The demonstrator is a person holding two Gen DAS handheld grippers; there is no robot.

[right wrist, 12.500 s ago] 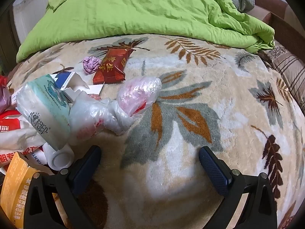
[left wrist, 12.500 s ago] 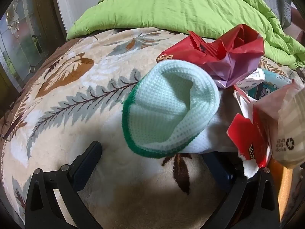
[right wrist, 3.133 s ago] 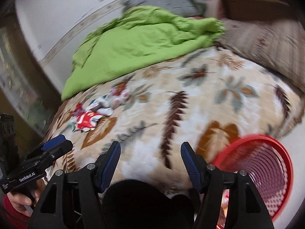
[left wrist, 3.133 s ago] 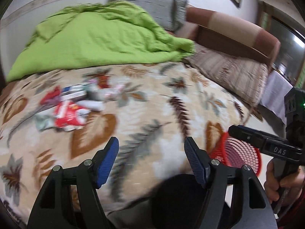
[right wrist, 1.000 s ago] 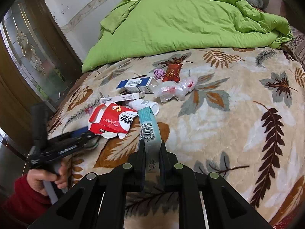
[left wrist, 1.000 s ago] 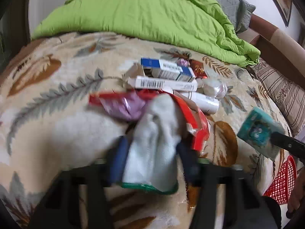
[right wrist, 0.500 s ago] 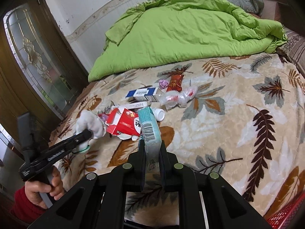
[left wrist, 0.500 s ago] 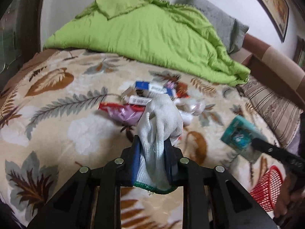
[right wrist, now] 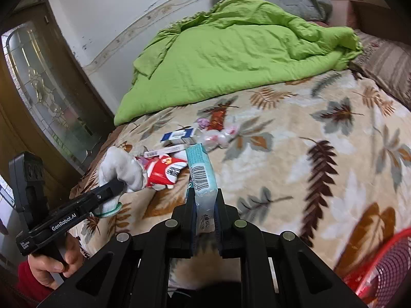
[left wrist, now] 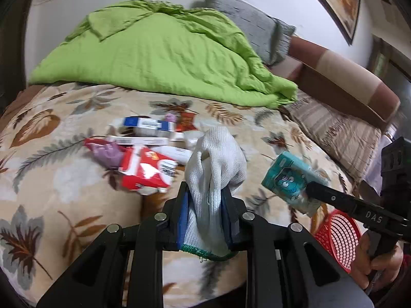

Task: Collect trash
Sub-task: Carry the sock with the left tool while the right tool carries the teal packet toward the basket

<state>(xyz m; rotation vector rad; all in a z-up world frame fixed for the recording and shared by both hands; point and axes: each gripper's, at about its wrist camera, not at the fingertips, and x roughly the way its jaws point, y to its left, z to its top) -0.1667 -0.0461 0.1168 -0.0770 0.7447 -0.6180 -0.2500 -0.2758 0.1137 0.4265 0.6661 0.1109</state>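
A white sock [left wrist: 215, 164] is clamped in the left gripper [left wrist: 205, 220], a teal packet [right wrist: 203, 179], probably tissues, in the right gripper [right wrist: 204, 220]; carrying to the red basket [left wrist: 339, 236], near right, is called for next.

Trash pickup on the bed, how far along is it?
In hand: left gripper clamps the white sock; right gripper clamps the teal tissue pack. Neither has reached the red basket. Left: red carton, blue box, wrappers.
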